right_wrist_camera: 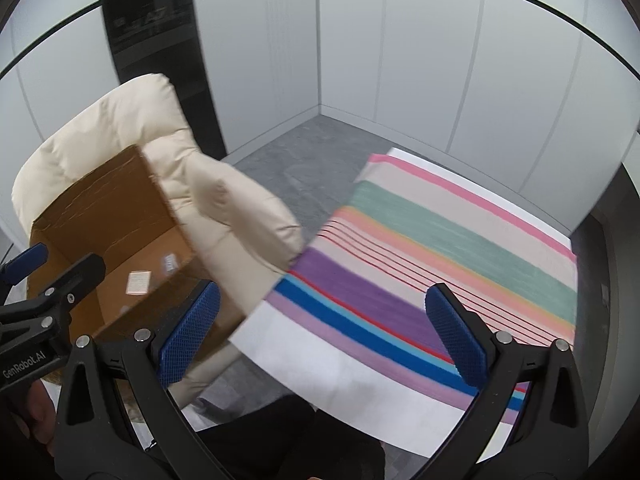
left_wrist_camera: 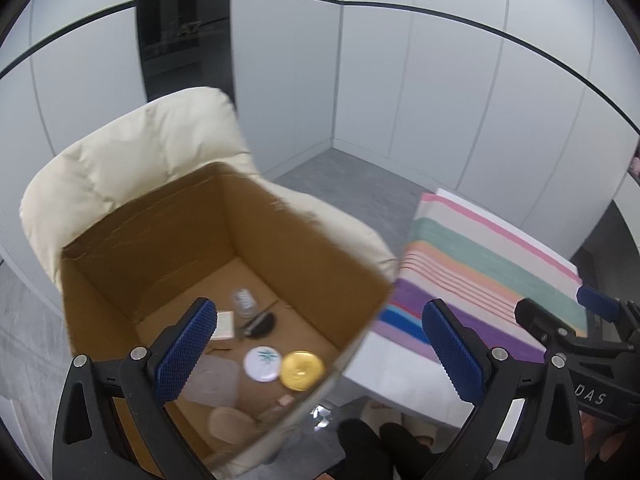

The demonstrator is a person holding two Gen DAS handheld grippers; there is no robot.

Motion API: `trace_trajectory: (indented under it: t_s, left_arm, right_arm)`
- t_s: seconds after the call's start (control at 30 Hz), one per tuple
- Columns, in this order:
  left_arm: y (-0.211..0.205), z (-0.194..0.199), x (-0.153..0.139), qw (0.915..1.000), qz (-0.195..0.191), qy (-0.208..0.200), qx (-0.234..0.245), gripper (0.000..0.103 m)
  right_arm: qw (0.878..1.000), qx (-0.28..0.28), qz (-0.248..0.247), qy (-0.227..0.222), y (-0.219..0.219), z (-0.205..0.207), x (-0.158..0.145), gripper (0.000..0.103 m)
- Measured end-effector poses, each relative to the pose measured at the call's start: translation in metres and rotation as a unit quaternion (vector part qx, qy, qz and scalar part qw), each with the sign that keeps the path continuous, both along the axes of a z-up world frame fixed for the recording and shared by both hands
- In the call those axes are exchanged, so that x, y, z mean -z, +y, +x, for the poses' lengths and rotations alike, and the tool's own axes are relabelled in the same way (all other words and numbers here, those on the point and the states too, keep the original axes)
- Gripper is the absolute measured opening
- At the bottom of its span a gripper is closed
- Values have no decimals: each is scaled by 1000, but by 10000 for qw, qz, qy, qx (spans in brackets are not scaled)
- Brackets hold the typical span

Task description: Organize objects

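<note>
An open cardboard box (left_wrist_camera: 352, 264) sits on a cream padded chair (left_wrist_camera: 132, 156). Inside lie a gold round tin (left_wrist_camera: 302, 370), a white round lid with a green print (left_wrist_camera: 262, 363), a clear bottle (left_wrist_camera: 245, 303), a dark glasses-like item (left_wrist_camera: 262, 322), a small white card (left_wrist_camera: 224, 325) and translucent lids (left_wrist_camera: 214, 380). My left gripper (left_wrist_camera: 320, 356) is open and empty above the box's near right corner. My right gripper (right_wrist_camera: 322, 338) is open and empty over the striped cloth (right_wrist_camera: 440, 248); it also shows in the left wrist view (left_wrist_camera: 560, 320). The box (right_wrist_camera: 116, 216) shows at the left.
The striped cloth covers a white table (right_wrist_camera: 340, 376) right of the chair (right_wrist_camera: 240, 208). Grey carpet (right_wrist_camera: 296, 156) and pale wall panels (right_wrist_camera: 400, 60) lie beyond. A dark column (right_wrist_camera: 160, 40) stands behind the chair. The person's dark-clad legs (left_wrist_camera: 380, 448) are below.
</note>
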State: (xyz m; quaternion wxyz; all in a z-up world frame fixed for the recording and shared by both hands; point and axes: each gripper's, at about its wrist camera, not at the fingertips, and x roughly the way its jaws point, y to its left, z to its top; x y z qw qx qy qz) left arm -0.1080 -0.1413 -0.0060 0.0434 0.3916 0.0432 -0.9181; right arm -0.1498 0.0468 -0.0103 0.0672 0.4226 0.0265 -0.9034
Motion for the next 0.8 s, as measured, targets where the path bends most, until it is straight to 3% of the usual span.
trace_trajectory:
  t_s: [0.27,0.4,0.5,0.8]
  left_arm:
    - [45,15,-14,9994,-115,48,308,103]
    - [58,39,-21,9992,-110,133,352,103]
    - [70,58,-25,9985,-155,131,499,103]
    - [101,108,-28,9964,-381,118,742,103]
  right_arm:
    - [9991,414,-35,10,62,29,-12,103]
    - [9971,696,-305,-66,96,58,-17,103]
    - [9952,947,-227,-101,115,84,-17,103]
    - [9937,1092,-263,10,143,153,-27,103]
